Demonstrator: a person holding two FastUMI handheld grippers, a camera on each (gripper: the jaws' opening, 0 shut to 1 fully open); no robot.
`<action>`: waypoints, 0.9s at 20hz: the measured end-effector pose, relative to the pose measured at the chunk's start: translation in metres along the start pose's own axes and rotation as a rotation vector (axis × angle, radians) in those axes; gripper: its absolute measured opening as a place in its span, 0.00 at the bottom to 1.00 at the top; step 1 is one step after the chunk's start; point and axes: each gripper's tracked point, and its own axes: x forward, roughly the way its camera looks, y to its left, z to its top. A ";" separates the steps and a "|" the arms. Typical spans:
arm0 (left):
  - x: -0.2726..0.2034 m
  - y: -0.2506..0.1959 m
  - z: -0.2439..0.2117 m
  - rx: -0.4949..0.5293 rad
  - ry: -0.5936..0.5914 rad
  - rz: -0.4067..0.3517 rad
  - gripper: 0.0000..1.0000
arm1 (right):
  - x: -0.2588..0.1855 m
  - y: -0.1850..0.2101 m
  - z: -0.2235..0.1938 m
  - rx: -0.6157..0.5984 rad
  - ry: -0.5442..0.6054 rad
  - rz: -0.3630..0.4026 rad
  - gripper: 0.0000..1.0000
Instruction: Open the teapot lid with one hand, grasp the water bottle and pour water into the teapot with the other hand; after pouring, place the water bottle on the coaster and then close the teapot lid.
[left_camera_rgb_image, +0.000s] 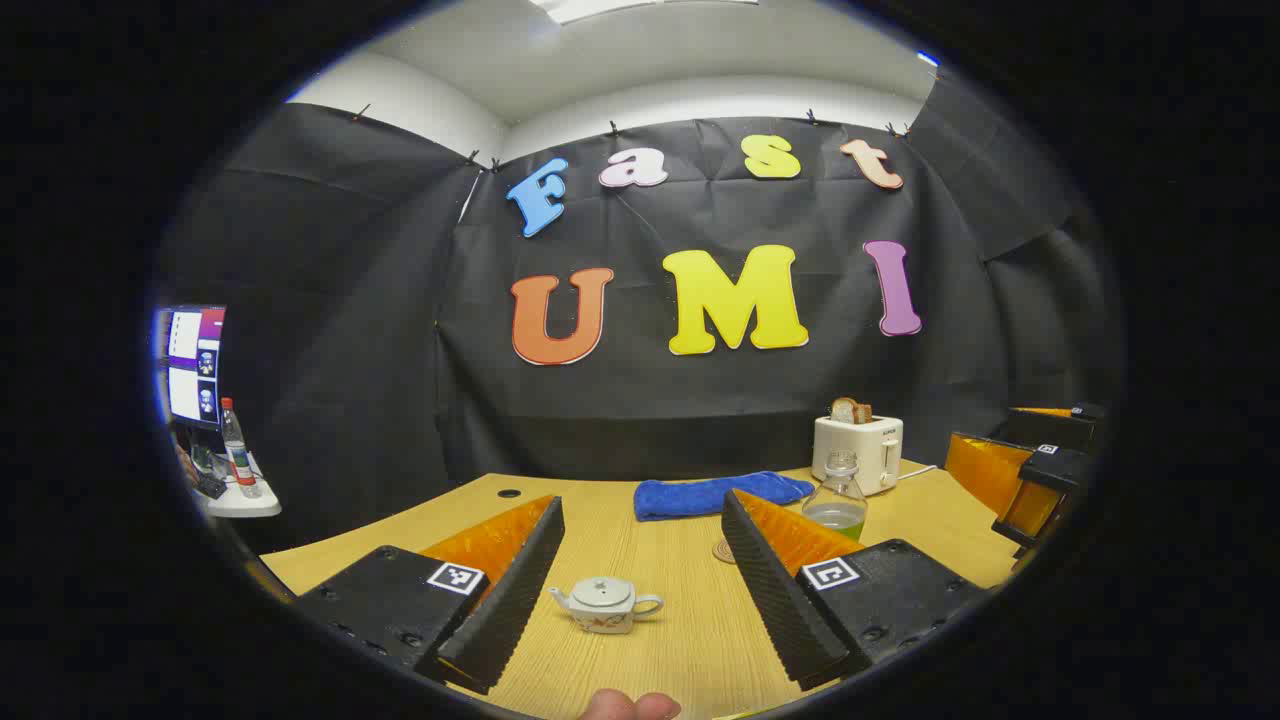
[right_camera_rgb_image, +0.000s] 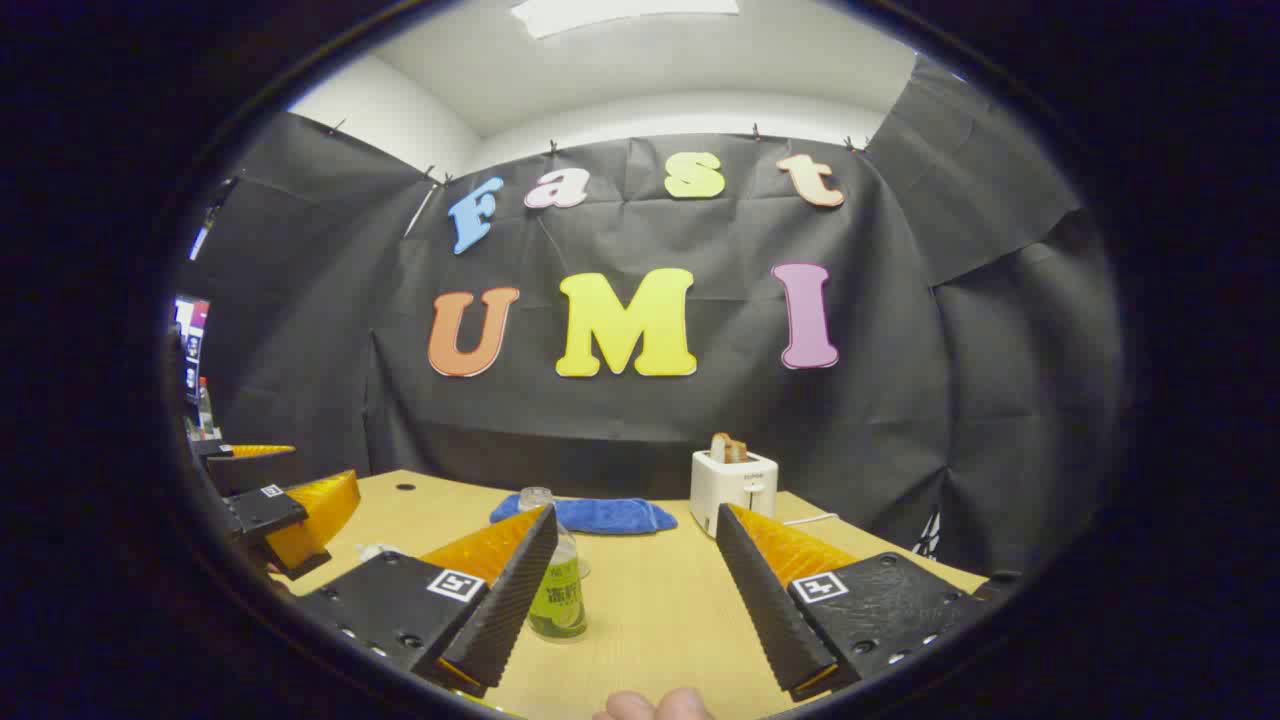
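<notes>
A small white teapot (left_camera_rgb_image: 605, 605) with its lid on stands on the wooden table (left_camera_rgb_image: 690, 640), low between the fingers of my left gripper (left_camera_rgb_image: 642, 505), which is open and holds nothing. A clear water bottle (left_camera_rgb_image: 838, 505) with a green label stands farther back, partly behind the right finger (left_camera_rgb_image: 790, 590). A round coaster (left_camera_rgb_image: 722, 551) lies just left of the bottle. In the right gripper view the bottle (right_camera_rgb_image: 555, 590) stands upright, half hidden by the left finger (right_camera_rgb_image: 500, 600) of my open right gripper (right_camera_rgb_image: 636, 512). Neither gripper touches anything.
A white toaster (left_camera_rgb_image: 858, 450) with bread in it stands at the back right, and a blue towel (left_camera_rgb_image: 720, 495) lies beside it. The other gripper (left_camera_rgb_image: 1040, 480) hovers at the right table edge. A side table with a bottle (left_camera_rgb_image: 238, 455) and a monitor is at far left.
</notes>
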 end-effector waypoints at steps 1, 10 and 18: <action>0.000 0.000 -0.001 0.002 0.000 -0.002 0.99 | 0.000 0.001 0.000 -0.001 0.001 0.000 0.95; 0.003 0.003 -0.006 -0.008 0.015 0.002 0.99 | 0.003 0.000 -0.004 -0.007 0.007 -0.015 0.96; 0.001 0.000 -0.006 -0.001 0.022 -0.012 0.99 | 0.003 0.002 -0.009 -0.001 0.030 -0.013 0.95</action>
